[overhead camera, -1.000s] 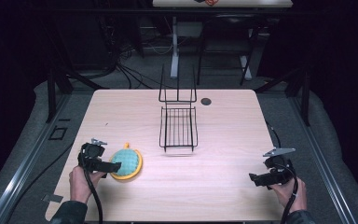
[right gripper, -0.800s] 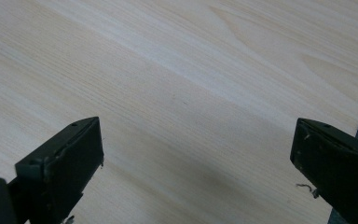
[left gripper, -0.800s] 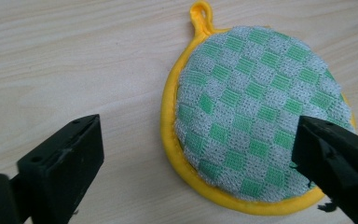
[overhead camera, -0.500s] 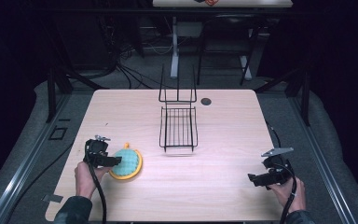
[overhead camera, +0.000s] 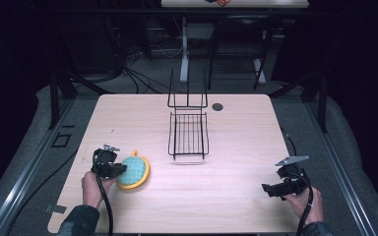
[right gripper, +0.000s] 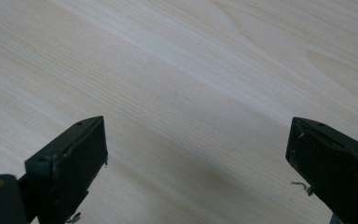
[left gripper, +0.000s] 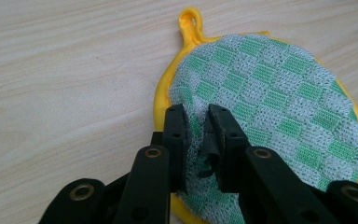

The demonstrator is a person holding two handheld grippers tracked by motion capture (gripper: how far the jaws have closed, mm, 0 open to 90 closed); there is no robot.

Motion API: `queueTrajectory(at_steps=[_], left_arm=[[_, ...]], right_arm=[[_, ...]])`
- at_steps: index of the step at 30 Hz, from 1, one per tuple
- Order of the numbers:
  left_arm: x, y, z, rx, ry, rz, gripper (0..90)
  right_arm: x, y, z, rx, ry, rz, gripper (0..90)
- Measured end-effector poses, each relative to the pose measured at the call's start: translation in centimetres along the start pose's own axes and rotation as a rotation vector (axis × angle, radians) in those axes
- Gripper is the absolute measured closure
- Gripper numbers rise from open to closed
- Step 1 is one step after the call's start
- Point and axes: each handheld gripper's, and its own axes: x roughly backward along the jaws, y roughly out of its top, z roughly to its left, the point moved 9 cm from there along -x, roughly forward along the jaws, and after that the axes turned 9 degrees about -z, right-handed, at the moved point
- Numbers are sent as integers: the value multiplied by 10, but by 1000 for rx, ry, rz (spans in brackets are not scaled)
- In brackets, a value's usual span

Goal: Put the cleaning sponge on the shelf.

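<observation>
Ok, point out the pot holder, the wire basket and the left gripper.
pot holder (left gripper: 279,98): left gripper view, checked green top.
wire basket (overhead camera: 188,133): high view, its wire floor.
left gripper (left gripper: 196,114): left gripper view, between its tips.

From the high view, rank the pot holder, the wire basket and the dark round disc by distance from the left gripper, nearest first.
1. Pot holder: the left gripper has its jaws shut on the near edge, at the table's front left.
2. Wire basket: mid-table, ahead and to the gripper's right.
3. Dark round disc: near the far edge, just beyond the basket's right side.
</observation>
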Motion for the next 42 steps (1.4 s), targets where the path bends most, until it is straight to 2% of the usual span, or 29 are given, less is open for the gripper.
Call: queueTrajectory(at_steps=[5, 10, 15, 27, 33, 42], left_arm=[[0, 2, -1, -32, 20, -9, 831], [1, 3, -2, -29, 22, -19, 860], [3, 5, -2, -51, 22, -25, 872], [19, 16, -4, -53, 17, -83, 878], [30, 23, -8, -78, 12, -113, 879], [43, 30, -10, -82, 13, -147, 878]], right_arm=[[0, 0, -1, 3, -2, -9, 49], [-2, -1, -2, 0, 0, -4, 54], [-1, 0, -1, 12, -2, -6, 53], [3, 0, -4, 4, -9, -19, 46], [2, 0, -4, 6, -12, -23, 40], [2, 0, -4, 11, -14, -25, 40]])
